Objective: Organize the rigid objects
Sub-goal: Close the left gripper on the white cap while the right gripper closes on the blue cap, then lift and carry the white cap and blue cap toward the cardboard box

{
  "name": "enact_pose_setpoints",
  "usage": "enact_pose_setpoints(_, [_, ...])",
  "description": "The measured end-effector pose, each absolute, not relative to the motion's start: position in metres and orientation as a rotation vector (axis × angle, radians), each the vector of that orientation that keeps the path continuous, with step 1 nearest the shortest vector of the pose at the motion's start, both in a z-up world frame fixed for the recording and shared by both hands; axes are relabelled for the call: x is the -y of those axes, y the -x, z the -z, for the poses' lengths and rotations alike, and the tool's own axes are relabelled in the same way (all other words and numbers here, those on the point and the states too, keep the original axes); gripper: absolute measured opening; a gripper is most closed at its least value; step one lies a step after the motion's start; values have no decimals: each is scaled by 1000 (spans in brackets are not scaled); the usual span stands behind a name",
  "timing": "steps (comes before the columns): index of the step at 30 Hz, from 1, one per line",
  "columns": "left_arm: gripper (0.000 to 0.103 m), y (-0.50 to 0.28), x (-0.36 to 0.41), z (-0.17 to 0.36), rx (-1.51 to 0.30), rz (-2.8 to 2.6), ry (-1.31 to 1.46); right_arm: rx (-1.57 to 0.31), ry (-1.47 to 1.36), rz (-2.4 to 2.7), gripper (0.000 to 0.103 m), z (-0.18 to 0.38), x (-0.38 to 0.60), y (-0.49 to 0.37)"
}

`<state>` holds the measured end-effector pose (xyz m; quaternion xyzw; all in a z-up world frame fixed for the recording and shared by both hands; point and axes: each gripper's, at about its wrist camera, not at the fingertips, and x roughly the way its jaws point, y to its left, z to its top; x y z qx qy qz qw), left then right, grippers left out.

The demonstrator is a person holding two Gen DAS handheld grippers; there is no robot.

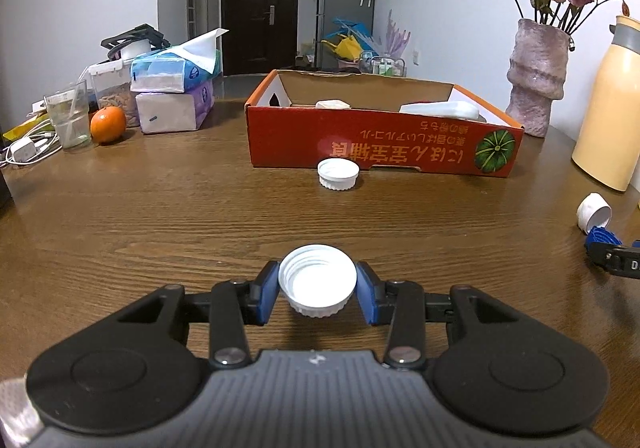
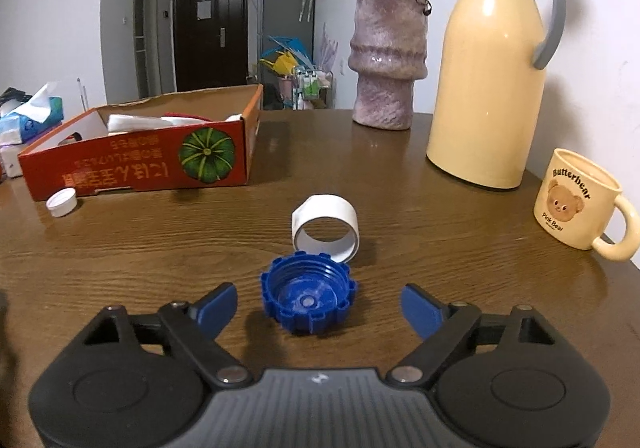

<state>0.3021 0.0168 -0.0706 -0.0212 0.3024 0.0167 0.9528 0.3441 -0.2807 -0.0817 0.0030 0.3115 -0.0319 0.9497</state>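
The left gripper (image 1: 317, 290) has its jaws closed on a white cap (image 1: 317, 280), open side up, with a blue pad pressed to each side of it, just above the worktop (image 1: 160, 216). A second white cap (image 1: 339, 174) lies farther off, open side up, just in front of the red box (image 1: 384, 144), which stands at mid-worktop with white things inside.

The right gripper (image 2: 319, 308) has its jaws open, with a blue cap (image 2: 309, 298) lying between them on the worktop, open side up; neither pad touches it. A white ring (image 2: 325, 226) lies on its side just beyond the blue cap, touching or nearly touching it.

At far right stand a vase (image 2: 387, 60) of flowers, a yellow jug (image 2: 490, 64) and a bear mug (image 2: 576, 200). At far left are tissue packs (image 1: 176, 88), an orange (image 1: 108, 124) and a glass (image 1: 71, 116).
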Motion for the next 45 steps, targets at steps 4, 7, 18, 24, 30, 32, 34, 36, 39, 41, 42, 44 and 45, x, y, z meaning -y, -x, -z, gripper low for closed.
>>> enact_pose_setpoints(4, [42,-303,-19,70,-615,-36,51,-645,-8,55,79,86,280,-352])
enact_pose_setpoints(7, [42,-303,-19,70,-616,-37,56,-654,-12,44,70,87,280,-355])
enact_pose_setpoints(18, [42,-302,-22,69,-610,-43,68,-606,-90,34,53,83,287,-346])
enact_pose_setpoints(24, [42,-299,-24,68,-600,-49,77,-566,-96,24,53,79,280,-332])
enact_pose_setpoints(30, [42,-295,-22,63,-578,-47,67,-528,-74,-16,53,75,260,-314])
enact_pose_setpoints(32, [42,-293,-19,60,-568,-43,58,-519,-70,-35,53,73,253,-309])
enact_pose_setpoints(34, [42,-290,-17,57,-557,-37,53,-509,-66,-57,53,70,245,-303])
enact_pose_setpoints(36, [42,-288,-15,55,-549,-31,52,-499,-61,-78,53,67,236,-298])
enact_pose_setpoints(39, [42,-286,-13,51,-539,-24,48,-487,-60,-111,53,63,223,-293])
enact_pose_setpoints(41, [42,-285,-11,48,-534,-21,48,-478,-58,-134,53,60,215,-290])
enact_pose_setpoints(42, [42,-285,-11,47,-532,-20,48,-474,-59,-146,53,58,211,-289])
enact_pose_setpoints(44, [42,-285,-10,44,-528,-19,47,-467,-57,-166,53,55,203,-287])
enact_pose_setpoints(45, [42,-286,-10,42,-523,-18,46,-464,-55,-174,53,54,200,-287])
